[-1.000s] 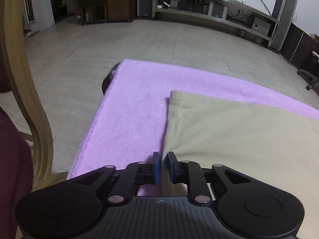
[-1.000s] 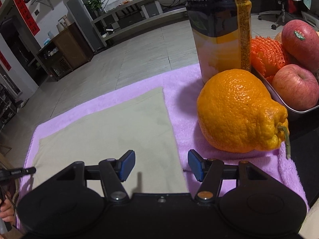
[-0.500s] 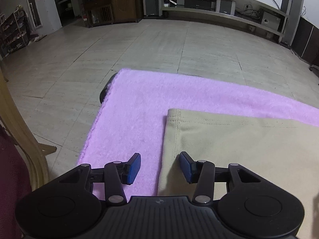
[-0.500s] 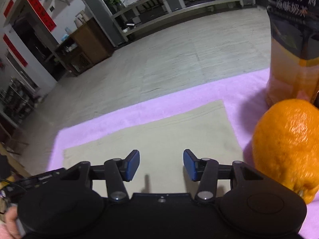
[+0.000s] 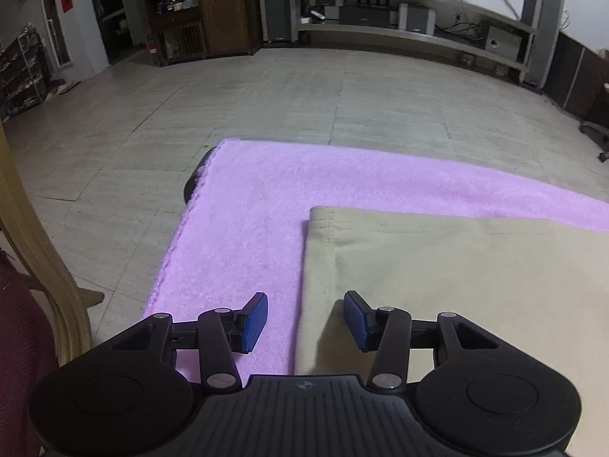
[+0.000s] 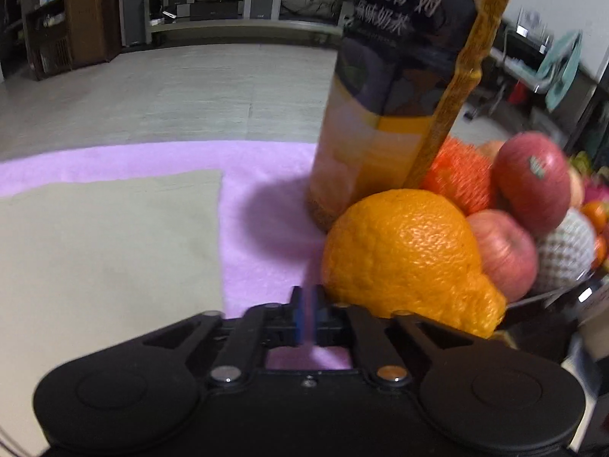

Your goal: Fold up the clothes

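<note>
The tall dark-labelled drink bottle [image 6: 396, 87] loses its top to the right wrist frame's upper edge, the motion-blurred red apples [image 6: 529, 186] hide their tray, and the folded beige cloth [image 5: 475, 304] runs off the left wrist view's right edge.

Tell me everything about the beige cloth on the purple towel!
The beige cloth is plain, smooth fabric with straight edges, a square corner and a stitched hem along its far edge. It lies flat, with no wrinkles, on the fuzzy purple towel. The open left claw straddles its left edge. No claw holds it. In the right view, the big orange sits apart from it.
</note>
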A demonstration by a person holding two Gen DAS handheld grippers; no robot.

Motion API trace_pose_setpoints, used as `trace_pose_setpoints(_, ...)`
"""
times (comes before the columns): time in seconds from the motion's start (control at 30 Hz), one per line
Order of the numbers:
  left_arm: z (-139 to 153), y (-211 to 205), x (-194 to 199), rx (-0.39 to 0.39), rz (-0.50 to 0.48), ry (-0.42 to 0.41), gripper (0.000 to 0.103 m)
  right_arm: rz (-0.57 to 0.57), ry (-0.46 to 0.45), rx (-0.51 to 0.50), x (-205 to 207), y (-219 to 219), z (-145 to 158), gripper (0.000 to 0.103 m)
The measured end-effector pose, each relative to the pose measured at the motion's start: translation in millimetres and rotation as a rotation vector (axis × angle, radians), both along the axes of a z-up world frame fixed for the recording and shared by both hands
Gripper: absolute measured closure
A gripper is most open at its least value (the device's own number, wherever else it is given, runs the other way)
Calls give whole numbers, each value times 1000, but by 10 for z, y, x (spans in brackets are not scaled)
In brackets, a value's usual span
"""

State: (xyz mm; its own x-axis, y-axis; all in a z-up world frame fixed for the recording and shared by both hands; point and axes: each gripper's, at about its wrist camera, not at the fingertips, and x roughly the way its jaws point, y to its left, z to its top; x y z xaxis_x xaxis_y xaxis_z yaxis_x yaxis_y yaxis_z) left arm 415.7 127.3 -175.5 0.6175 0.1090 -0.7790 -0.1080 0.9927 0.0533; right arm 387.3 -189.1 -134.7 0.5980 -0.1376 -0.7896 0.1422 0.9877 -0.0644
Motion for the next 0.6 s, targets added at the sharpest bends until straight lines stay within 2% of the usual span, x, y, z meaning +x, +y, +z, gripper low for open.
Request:
trace_pose_setpoints(0.03,-3,5,29,-1,2,1,55,27,-8,33,-3,39,25,60)
trace_pose_setpoints(0.13,-11,20,115,-2,8,4,55,76,-28,141,94,148,61,60)
trace_pose_setpoints(0.2,-18,26,174,-2,12,5,55,39,-25,254,267,122,18,62)
trace_pose_setpoints(0.23,-28,-1,216,8,10,3,55,16,-30,305,358,104,5,68)
trace_pose_setpoints(0.3,-33,-57,295,31,8,-2,55,-32,-56,351,535,73,-6,68)
trace_pose_setpoints(0.33,-29,-77,329,36,11,-3,58,-55,-67,345,624,66,-19,69)
trace_pose_setpoints(0.43,-25,-143,412,43,2,-4,80,-127,-55,285,901,45,-149,69)
trace_pose_setpoints(0.53,-56,-325,426,132,-44,-12,96,-163,-39,238,1083,35,-308,67)
trace_pose_setpoints(0.57,-63,-381,427,160,-57,-17,101,-146,-49,235,1094,49,-328,71)
trace_pose_setpoints(0.6,-52,-410,407,181,-60,-33,101,-129,-59,233,1105,63,-348,84)
